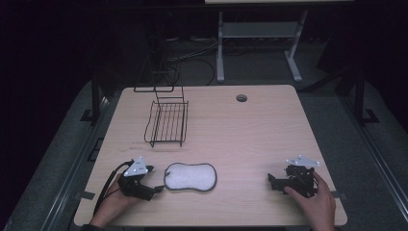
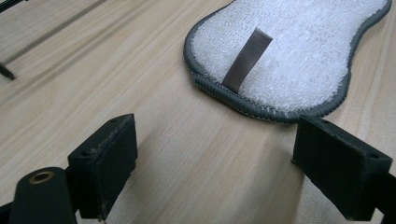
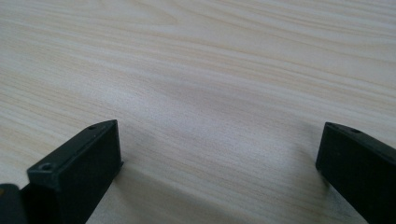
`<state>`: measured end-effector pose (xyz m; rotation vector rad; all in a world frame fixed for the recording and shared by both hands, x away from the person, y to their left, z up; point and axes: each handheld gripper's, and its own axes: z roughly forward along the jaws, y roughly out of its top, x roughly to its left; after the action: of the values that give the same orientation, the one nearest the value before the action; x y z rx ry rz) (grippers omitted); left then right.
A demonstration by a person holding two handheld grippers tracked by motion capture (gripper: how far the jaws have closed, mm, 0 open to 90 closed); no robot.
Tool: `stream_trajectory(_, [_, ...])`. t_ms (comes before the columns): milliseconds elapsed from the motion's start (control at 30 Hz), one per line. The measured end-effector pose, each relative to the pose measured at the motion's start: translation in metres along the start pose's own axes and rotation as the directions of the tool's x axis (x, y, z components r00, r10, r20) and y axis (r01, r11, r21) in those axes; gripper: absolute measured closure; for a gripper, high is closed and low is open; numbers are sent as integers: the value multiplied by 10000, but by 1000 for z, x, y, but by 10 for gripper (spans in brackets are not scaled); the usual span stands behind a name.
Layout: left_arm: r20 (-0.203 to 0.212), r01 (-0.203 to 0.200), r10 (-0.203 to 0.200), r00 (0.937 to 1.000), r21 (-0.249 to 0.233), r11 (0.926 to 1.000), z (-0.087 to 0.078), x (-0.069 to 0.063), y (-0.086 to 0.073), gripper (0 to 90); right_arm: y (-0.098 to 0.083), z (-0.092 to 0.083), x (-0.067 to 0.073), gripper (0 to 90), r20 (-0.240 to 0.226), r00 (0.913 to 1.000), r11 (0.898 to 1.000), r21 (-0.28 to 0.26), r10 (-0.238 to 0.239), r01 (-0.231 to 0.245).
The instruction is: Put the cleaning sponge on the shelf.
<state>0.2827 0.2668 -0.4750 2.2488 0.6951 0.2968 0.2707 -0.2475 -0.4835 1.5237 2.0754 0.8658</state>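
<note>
A white fluffy pad (image 1: pixel 190 176) with a grey rim lies flat on the table near its front edge. Up close, the pad (image 2: pixel 289 56) carries a grey loop strap (image 2: pixel 246 60) at its near end. My left gripper (image 1: pixel 153 179) rests on the table just left of the pad, open, jaws wide with bare wood between them; the gripper (image 2: pixel 212 161) points at the pad's near rim. My right gripper (image 1: pixel 273 181) sits at the front right, open, well clear of the pad. Between its wide jaws (image 3: pixel 219 172) is only wood.
A black wire rack (image 1: pixel 167 122) stands on the wooden table (image 1: pixel 250 130) at the back left, with a tall wire frame (image 1: pixel 156 74) behind it. A round cable hole (image 1: pixel 241 98) is near the far edge. A metal stand (image 1: pixel 260 33) is on the floor beyond.
</note>
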Motion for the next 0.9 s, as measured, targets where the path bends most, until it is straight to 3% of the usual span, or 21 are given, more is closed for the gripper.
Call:
stream_trajectory(200, [0,-10,10,10000,5,10000,0,0,0,132,0,0,0,0,-4,10000,10000,1,-1,1])
stream_trajectory(400, [-153,40,-34,9999,377,9993,-6,1,5,145,0,0,0,0,-5,10000,10000,2,1,-1])
stream_trajectory(600, [-58,277,-276,9996,218,9994,-15,2,9,231,0,0,0,0,-8,10000,10000,9,1,-1])
stream_trajectory(767, [238,556,-555,9982,-9,9985,-22,3,16,448,0,0,0,0,-16,10000,10000,5,-6,6])
stream_trajectory(800, [395,573,-571,9976,-20,9984,-24,3,19,554,0,0,0,0,-17,10000,10000,5,-7,7])
stream_trajectory(900, [530,530,-530,9972,18,9986,-24,2,23,716,0,0,0,0,-18,10000,10000,5,-10,10])
